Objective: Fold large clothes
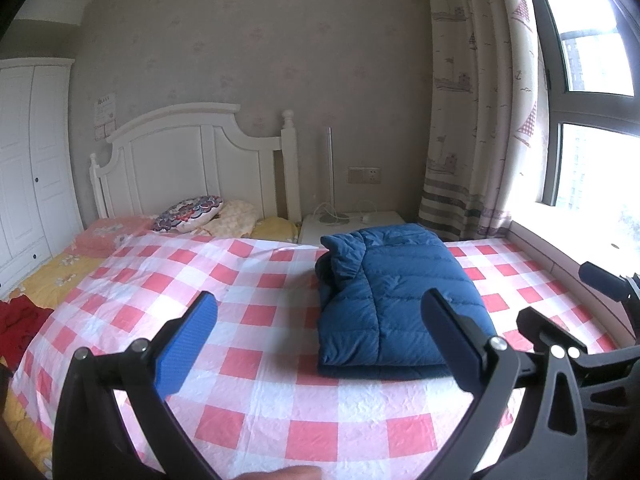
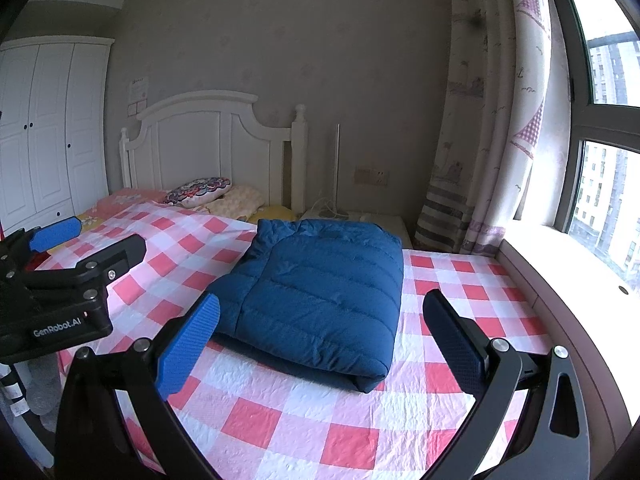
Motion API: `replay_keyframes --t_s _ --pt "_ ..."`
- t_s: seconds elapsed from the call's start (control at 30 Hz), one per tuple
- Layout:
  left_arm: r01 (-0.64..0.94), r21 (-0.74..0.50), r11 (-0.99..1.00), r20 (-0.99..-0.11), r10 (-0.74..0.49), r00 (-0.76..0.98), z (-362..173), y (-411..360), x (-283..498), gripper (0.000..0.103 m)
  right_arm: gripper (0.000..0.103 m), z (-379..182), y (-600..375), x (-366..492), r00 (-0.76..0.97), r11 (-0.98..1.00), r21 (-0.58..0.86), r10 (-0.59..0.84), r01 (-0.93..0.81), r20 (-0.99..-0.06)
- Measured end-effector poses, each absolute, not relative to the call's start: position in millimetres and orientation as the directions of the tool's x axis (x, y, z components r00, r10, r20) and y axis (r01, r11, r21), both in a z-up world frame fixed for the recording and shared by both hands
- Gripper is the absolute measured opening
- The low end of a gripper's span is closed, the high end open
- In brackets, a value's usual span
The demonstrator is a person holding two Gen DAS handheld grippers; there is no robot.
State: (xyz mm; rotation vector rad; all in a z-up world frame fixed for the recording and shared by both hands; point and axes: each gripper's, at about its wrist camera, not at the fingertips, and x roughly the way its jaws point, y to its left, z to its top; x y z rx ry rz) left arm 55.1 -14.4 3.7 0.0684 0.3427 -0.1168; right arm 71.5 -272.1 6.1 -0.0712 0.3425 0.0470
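- We see the left gripper (image 1: pixel 320 336) spread wide, nothing between its fingers, raised above the bed with the blue textured pad (image 1: pixel 185 346) on one side and the dark pad on the other.
- Right gripper (image 2: pixel 320 340) is likewise spread wide and empty, raised above the bed near its front edge.
- Blue down jacket (image 1: pixel 394 300) lies folded into a compact rectangle on the red-and-white checked sheet (image 1: pixel 248 364); hood or collar part bunched at the far left corner in the left wrist view.
- In the right wrist view the jacket (image 2: pixel 320 300) sits just ahead of the open fingers, folded edge facing us, not touched by either gripper.
- Jacket is on the window half of the bed, its far end near the white nightstand (image 1: pixel 352 224).
- The left gripper's body, marked "GenRobot.AI", shows at the left of the right wrist view, beside the jacket and apart from it.
- Far end of the bed: white headboard (image 1: pixel 192 160), patterned cushion (image 1: pixel 188 213), pink pillow (image 1: pixel 108 236), yellow bedding beside them.
- Red garment (image 1: pixel 18 328) lies at the left edge of the bed, well apart from the jacket.
- White wardrobe (image 2: pixel 48 128) on the left wall; patterned curtain (image 1: pixel 476 100) and window (image 2: pixel 604 80) on the right.
- A fingertip shows blurred at the bottom edge of the left wrist view.
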Motion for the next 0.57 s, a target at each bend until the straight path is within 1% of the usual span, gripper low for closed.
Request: replay_keyframes --t_s 0.17,0.3,0.33,0.37,0.43,0.47,0.53,0.57 --pt "0.127 0.049 0.991 -0.336 -0.104 0.936 -0.6 -12.8 56.4 0.101 0.098 -1.3 -273.7 76.4 0.935 0.996 -0.063 0.037 -0.064 -0.353" --pt "0.123 0.051 0.991 -0.311 -0.102 0.945 -15.8 -8.9 58.8 0.101 0.098 -17.0 -278.2 88.3 0.918 0.997 -0.053 0.038 -0.064 -0.394" --pt "0.144 0.054 0.988 -0.326 -0.119 0.938 -19.4 -8.6 64.2 0.101 0.098 -21.5 -279.9 92.2 0.913 0.997 -0.046 0.042 -0.066 -0.407" --pt "0.168 0.068 0.983 -0.364 -0.132 0.922 -25.0 -7.0 75.1 0.101 0.098 -27.4 -283.5 98.4 0.904 0.997 -0.040 0.049 -0.072 -0.425" --pt "0.178 0.095 0.980 -0.429 -0.121 0.895 -32.4 1.2 98.5 0.101 0.098 -34.1 -293.0 109.8 0.889 0.996 -0.042 0.048 -0.075 -0.456" --pt "0.166 0.086 0.982 -0.453 -0.110 0.885 -35.5 12.7 114.9 0.101 0.098 -35.5 -305.6 119.1 0.878 0.997 -0.045 0.040 -0.070 -0.476" --pt "0.122 0.057 0.991 -0.528 -0.073 0.846 -42.3 54.6 163.3 0.101 0.098 -33.0 -339.6 135.0 0.868 0.998 -0.059 -0.008 -0.025 -0.496" --pt "0.088 0.053 0.995 -0.563 -0.043 0.825 -45.1 79.8 189.5 0.101 0.098 -29.5 -372.8 145.3 0.860 0.997 -0.069 -0.067 0.037 -0.506"
